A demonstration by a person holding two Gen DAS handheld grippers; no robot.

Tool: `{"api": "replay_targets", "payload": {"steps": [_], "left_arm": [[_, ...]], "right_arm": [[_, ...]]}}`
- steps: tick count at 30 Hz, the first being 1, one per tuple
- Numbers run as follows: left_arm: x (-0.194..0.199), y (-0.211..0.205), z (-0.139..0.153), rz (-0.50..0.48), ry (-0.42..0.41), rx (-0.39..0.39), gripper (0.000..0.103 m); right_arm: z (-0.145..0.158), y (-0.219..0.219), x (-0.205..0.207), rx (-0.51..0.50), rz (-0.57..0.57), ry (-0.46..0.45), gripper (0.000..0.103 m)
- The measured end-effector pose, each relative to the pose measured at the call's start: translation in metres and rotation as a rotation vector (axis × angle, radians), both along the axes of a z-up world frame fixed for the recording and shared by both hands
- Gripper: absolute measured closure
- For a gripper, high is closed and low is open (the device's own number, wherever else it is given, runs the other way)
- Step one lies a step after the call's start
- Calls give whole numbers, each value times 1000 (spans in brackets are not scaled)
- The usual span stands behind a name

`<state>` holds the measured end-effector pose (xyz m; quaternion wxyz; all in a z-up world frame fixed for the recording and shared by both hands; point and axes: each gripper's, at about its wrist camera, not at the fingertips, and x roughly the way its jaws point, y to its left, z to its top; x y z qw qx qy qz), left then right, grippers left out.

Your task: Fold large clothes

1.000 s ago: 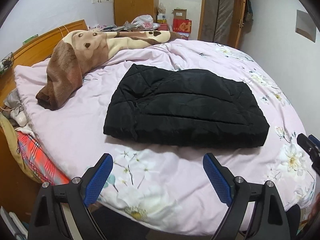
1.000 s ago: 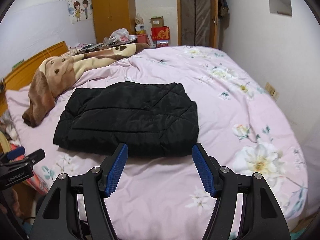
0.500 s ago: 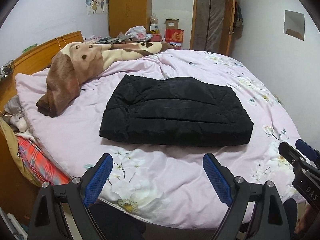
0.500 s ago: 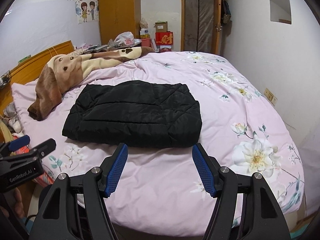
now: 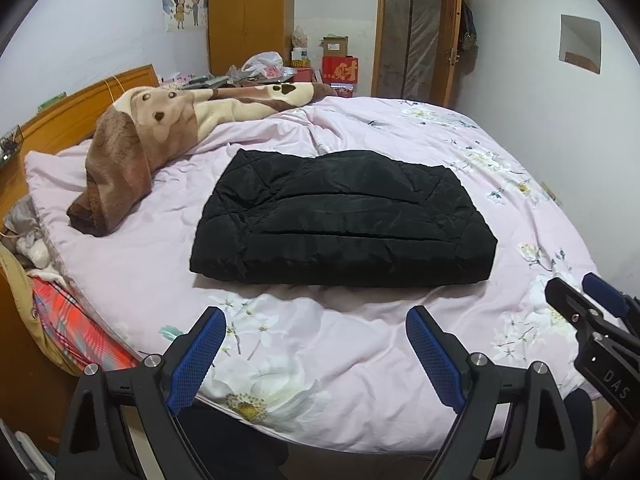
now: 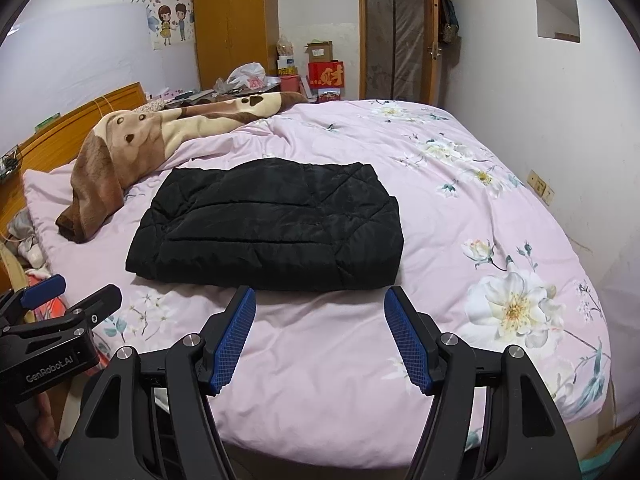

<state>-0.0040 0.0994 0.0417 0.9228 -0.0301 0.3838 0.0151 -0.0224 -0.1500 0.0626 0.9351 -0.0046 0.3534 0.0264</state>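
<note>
A black quilted jacket (image 5: 344,216) lies folded into a flat rectangle on the pink floral bed; it also shows in the right wrist view (image 6: 268,228). My left gripper (image 5: 316,328) is open and empty, held above the bed's near edge, short of the jacket. My right gripper (image 6: 320,308) is open and empty, its tips just short of the jacket's near edge. The right gripper also shows at the right edge of the left wrist view (image 5: 588,304), and the left gripper at the left edge of the right wrist view (image 6: 68,300).
A brown and cream dog-print blanket (image 5: 160,128) lies bunched at the bed's far left. The wooden headboard (image 5: 80,108) runs along the left. A red plaid cloth (image 5: 68,332) hangs at the bed's left side. A wardrobe (image 5: 252,16) and door (image 5: 416,60) stand behind.
Both grippers have drawn back and up from the bed, so the jacket looks smaller and farther. The jacket has not moved. Both grippers stay open.
</note>
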Motion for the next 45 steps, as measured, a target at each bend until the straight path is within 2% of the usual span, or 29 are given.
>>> {"api": "replay_targets", "payload": {"steps": [6,14,20,45], "left_arm": [[-1,-3,1,-3,1,16,11],[-4,-2,0,-21,-5,-33,11],[-3,-1,1,5,-4,2,11],[-3,4,-2,17,6,14,11]], "right_arm": [[0,1,0,0,-3,1,36],[-2,1,-1,-1,3,4,36],[-3,1,-1,-1,6,5,36],[-7,3,-3,-4,21,15,36]]}}
